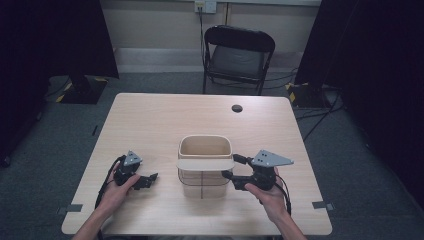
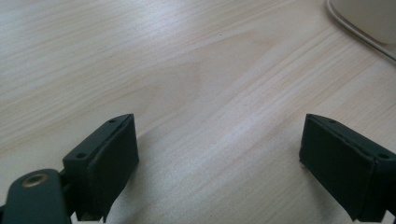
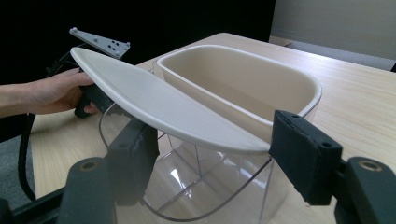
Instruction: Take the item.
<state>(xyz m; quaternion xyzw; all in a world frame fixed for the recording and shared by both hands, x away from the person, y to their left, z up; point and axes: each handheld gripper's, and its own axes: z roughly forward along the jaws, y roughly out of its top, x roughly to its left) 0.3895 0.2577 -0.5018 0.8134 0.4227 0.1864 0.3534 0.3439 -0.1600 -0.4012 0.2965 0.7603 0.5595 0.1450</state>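
Right gripper view looks along the right gripper, whose fingers stand apart on either side of the near end of a pale lid; whether the pads press on its edge cannot be told. That lid lies flat across the front half of a clear container, beside a beige inner tub that sits in the rear half. In the high view the container stands near the middle of the wooden surface, with the right gripper at its right side, level with the lid.

The left gripper has its fingers spread wide, nothing between them, hovering close over bare wood. From above, it rests in the person's left hand just left of the container, not touching it. A black folding chair stands beyond the far edge.
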